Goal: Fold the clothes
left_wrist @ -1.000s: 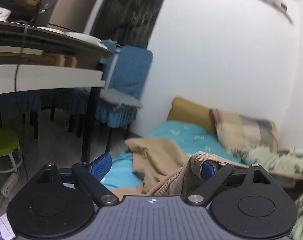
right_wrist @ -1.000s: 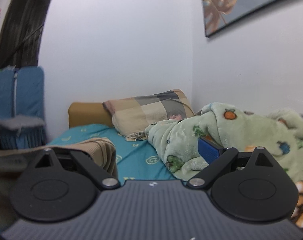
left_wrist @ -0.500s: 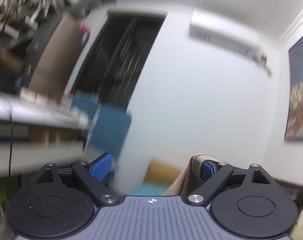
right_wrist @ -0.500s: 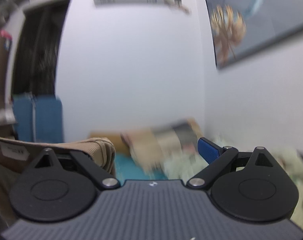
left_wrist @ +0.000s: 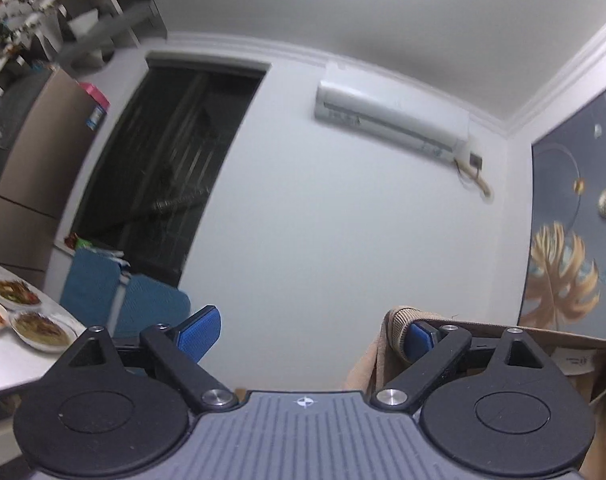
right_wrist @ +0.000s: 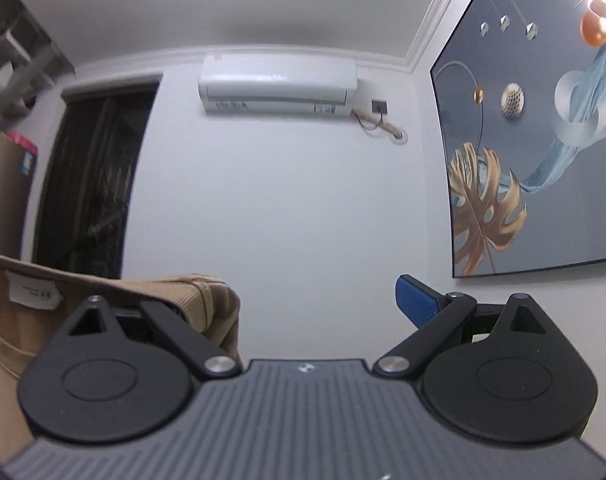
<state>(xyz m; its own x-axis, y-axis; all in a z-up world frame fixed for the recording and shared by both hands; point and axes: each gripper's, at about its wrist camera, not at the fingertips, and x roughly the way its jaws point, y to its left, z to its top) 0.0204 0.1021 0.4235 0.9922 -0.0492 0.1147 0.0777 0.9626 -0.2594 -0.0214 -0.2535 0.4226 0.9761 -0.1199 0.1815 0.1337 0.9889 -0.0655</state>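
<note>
The tan knit garment (left_wrist: 399,320) is up in the air rn, stretched between the two grippers w/ its ribbed edge hooked over one finger of each. In the left wrist view the fabric wraps the right-hand blue pad and hangs down that side; in the right wrist view the same garment (right_wrist: 199,292) drapes over the left-hand finger, white care label (right_wrist: 33,291) showing on the inside. So it's basically hung by the neckline or hem, can't tell which.

Left gripper (left_wrist: 309,330): fingers spread wide, nothing pinched btwn them, cloth just looped on one finger. Right gripper (right_wrist: 317,300): same deal, splayed apart, other blue pad bare.

Both cams point up at the wall, AC unit (right_wrist: 277,86), dark doorway (left_wrist: 171,176) and the leaf painting (right_wrist: 535,140), so no view of whatever surface it'll be laid on. Table w/ food dishes (left_wrist: 39,328) sits off to the left.

Risk imo: since nothing's actually clamped, any tilt or quick swing and the knit slides off a finger tip, one side drops and the thing bunches. Also pulling the two apart too hard could stretch the ribbing. And swinging left gets close to those dishes.
</note>
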